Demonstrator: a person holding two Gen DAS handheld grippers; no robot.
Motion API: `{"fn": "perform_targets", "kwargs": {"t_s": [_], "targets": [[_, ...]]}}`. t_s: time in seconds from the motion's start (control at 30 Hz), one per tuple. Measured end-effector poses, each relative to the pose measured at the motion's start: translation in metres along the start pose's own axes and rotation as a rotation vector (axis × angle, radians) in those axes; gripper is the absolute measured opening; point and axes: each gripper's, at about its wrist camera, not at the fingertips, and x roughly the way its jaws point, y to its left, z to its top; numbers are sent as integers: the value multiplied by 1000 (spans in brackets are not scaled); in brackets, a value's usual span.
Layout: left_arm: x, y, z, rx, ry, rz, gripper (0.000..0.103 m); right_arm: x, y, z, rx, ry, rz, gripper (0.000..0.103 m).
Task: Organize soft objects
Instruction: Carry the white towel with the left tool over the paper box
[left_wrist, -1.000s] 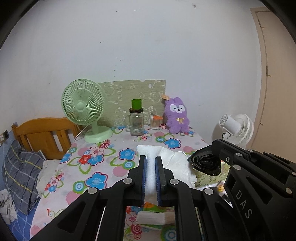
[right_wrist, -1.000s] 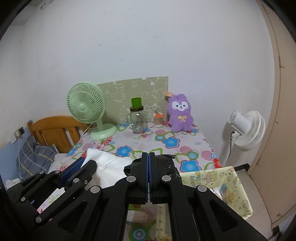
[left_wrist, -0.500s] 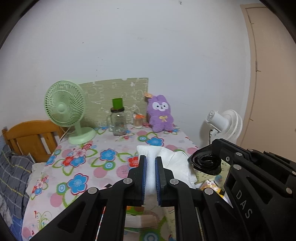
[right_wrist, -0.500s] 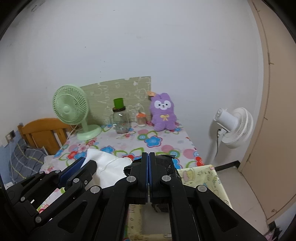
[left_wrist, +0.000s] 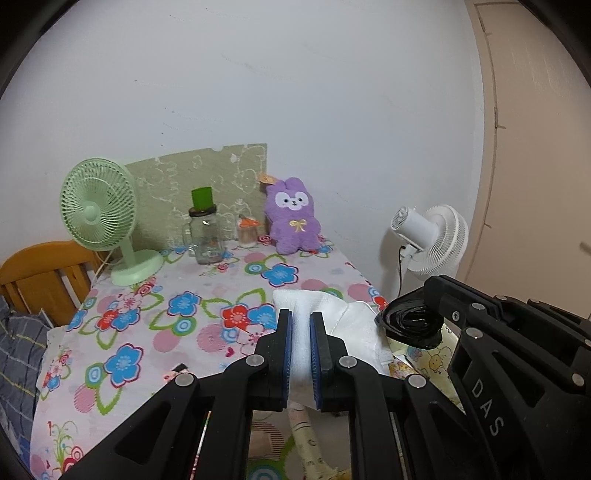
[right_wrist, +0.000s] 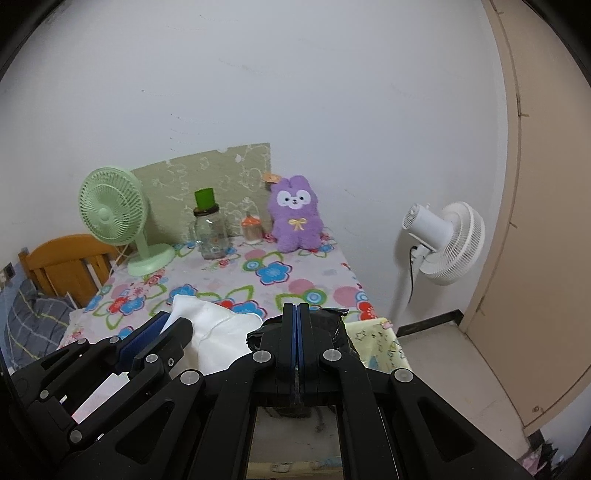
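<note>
My left gripper (left_wrist: 301, 321) is shut on a white folded cloth (left_wrist: 332, 325) and holds it above the near edge of the flower-print table (left_wrist: 166, 325). The cloth also shows in the right wrist view (right_wrist: 218, 332). My right gripper (right_wrist: 295, 314) is shut on a black plastic bag (right_wrist: 332, 321), seen in the left wrist view as a dark crumpled opening (left_wrist: 410, 325). A purple plush bunny (left_wrist: 293, 218) sits upright at the back of the table against the wall. A yellow printed fabric bin (right_wrist: 376, 343) sits below the table's right edge.
A green desk fan (left_wrist: 99, 214), a glass jar with a green lid (left_wrist: 203, 232) and a small orange-capped jar (left_wrist: 247, 232) stand at the back. A white floor fan (left_wrist: 432, 240) stands right of the table. A wooden bed frame (left_wrist: 40, 277) lies left.
Both grippers have moved back and to the right with their loads; the table looks farther away and the fabric bin and floor now show more.
</note>
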Motion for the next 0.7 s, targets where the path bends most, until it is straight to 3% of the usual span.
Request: {"fn": "perform_targets", "kwargs": {"t_s": [0.7], "targets": [[56,-39,-23,53,163,-61,8,47,-50,-29,45,131,-8,3]]}}
